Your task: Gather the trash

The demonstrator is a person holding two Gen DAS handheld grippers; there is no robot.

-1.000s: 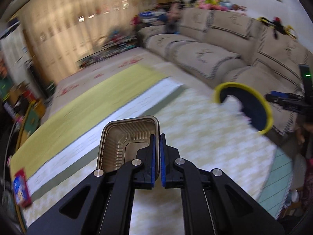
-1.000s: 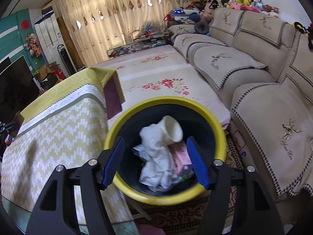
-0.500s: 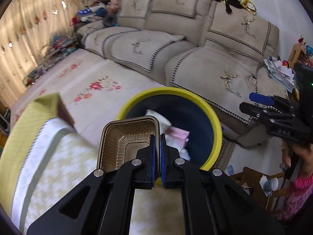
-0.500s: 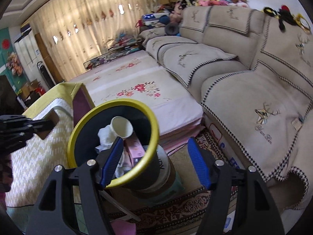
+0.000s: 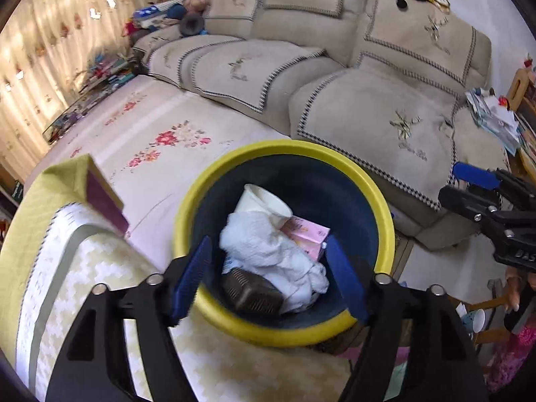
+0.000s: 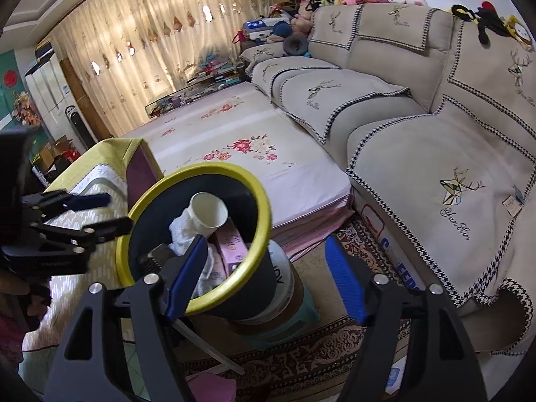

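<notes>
Brown plastic, ribbed and thin-walled — the takeaway tray now lies inside the yellow-rimmed bin, wedged low against the near wall under a crumpled white tissue, beside a paper cup and a pink carton. The left gripper hangs over the bin mouth, its jaws having just sprung wide, with nothing between the blue pads. The right gripper stands by the bin's far side with its jaws also opening a little further, likewise holding nothing — the bin's rim only crosses in front of one finger. Such a tray should be very light, springy and a bit slick; it would buckle if squeezed across its span, so a pinch on the stiffer rolled lip suits it best
</notes>
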